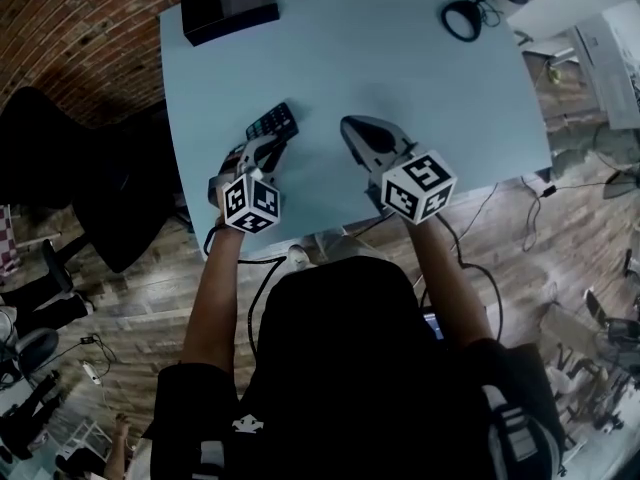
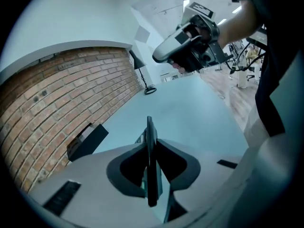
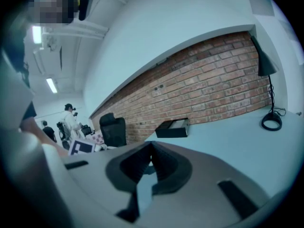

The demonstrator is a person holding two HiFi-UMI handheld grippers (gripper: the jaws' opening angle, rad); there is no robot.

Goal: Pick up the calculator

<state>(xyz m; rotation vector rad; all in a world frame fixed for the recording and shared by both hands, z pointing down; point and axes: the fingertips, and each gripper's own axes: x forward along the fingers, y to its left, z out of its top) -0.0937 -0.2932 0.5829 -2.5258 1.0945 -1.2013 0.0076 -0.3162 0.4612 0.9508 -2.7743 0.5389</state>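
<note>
Pale-blue worktop [image 1: 400, 58]. Left hand-held gripper [image 2: 151, 148] clamps calculator [image 2: 150, 127] edgewise, protruding toward 1 o'clock; I'd squeeze firmly, lift straight. Right hand-held gripper [image 3: 151, 150] closed, empty.

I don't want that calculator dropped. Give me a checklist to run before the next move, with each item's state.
1. Left gripper clamped on calculator: ok, jaws press both its faces, seen edge-on.
2. Calculator clear of the table: cannot tell, no view shows the gap beneath.
3. Right gripper out of the way: ok, off to the side, jaws together on nothing.
4. Black box and lamp base away from the calculator: ok, both at the far edge.
</note>
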